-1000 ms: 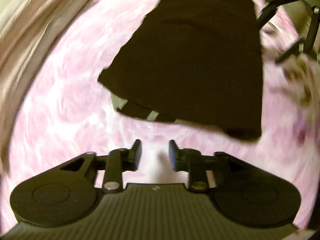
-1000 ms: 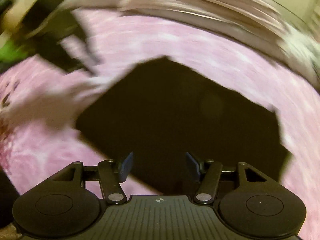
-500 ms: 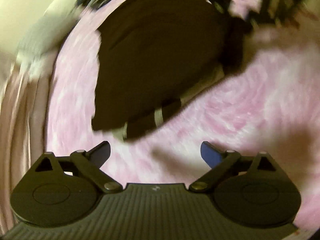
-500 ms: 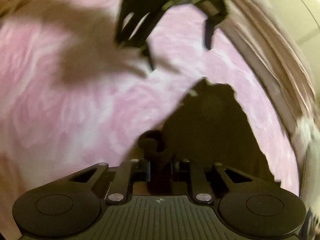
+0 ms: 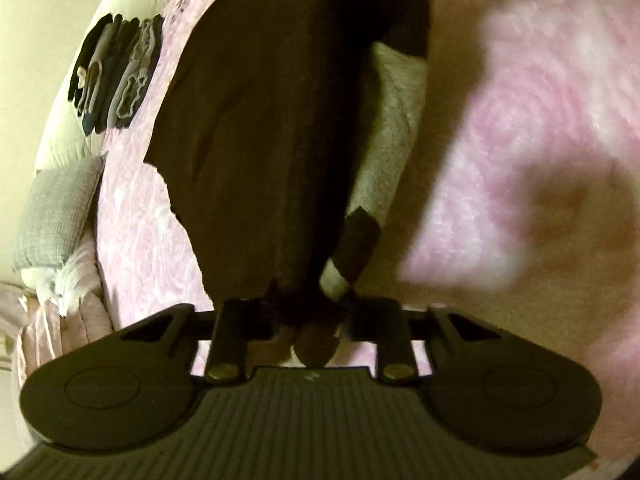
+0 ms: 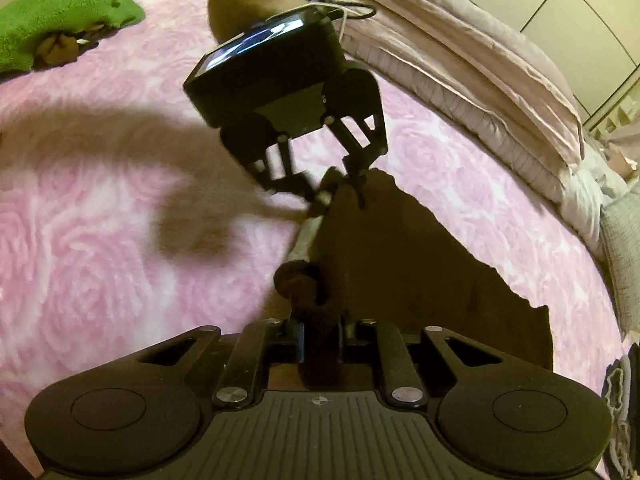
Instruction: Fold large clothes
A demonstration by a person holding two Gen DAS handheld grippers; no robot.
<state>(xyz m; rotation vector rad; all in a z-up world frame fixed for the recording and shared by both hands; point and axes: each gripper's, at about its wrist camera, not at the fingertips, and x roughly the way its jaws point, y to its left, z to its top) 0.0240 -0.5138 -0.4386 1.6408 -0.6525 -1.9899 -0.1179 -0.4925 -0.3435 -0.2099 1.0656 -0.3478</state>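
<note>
Both grippers are clenched on the dark garment [image 5: 260, 128]: the left gripper [image 5: 310, 320] pinches one bunched edge, the right gripper [image 6: 322, 340] another. The cloth hangs ahead of the fingers over the pink bed [image 6: 100, 220]. A clothes pile [image 5: 112, 72] lies far left.

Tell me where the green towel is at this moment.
The green towel appears only in the right wrist view, at the far upper left, lying on the pink rose-patterned bedspread, well apart from the dark garment.
</note>
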